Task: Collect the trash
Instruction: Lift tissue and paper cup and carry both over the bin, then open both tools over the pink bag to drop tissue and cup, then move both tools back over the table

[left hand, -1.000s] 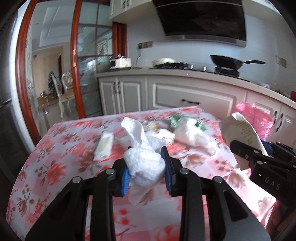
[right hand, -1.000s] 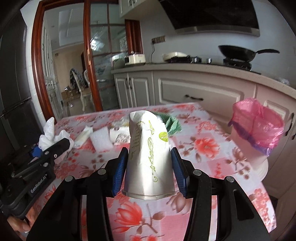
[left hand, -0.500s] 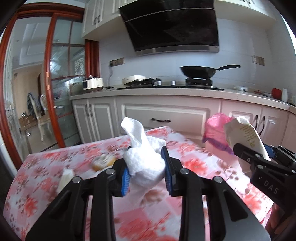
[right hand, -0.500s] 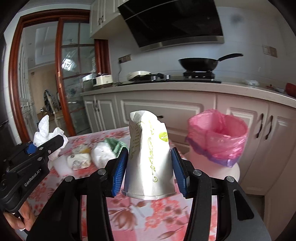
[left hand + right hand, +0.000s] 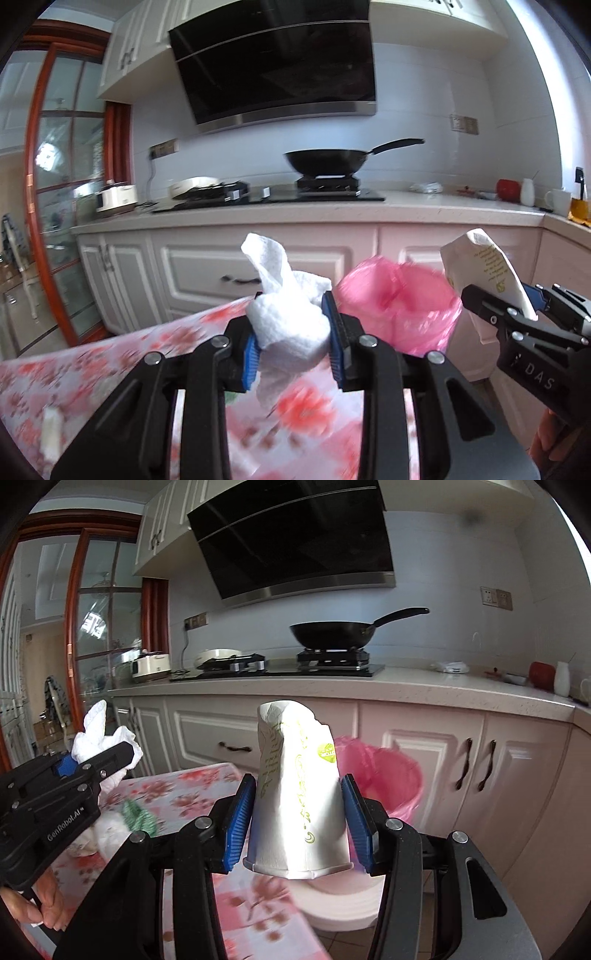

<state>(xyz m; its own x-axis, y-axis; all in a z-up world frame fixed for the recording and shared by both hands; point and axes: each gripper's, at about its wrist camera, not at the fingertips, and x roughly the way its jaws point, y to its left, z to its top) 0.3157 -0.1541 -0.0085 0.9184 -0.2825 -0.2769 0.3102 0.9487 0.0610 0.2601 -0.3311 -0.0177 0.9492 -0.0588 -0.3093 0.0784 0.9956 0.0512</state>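
While both pinch: tissue wad (image 5: 291, 328) within left claw (image 5: 291, 350); paper cup (image 5: 299, 801) within right claw (image 5: 299, 827).

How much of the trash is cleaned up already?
Nothing shows as binned yet. In hand: the left gripper holds a crumpled tissue, the right gripper a paper cup, both near the pink-lined bin. Left: wrappers on the table.

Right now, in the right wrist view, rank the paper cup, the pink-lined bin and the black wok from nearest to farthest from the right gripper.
1. Paper cup: clamped between the right gripper fingers.
2. Pink-lined bin: just behind the cup, slightly right, beyond the table edge.
3. Black wok: on the stove at the back wall.
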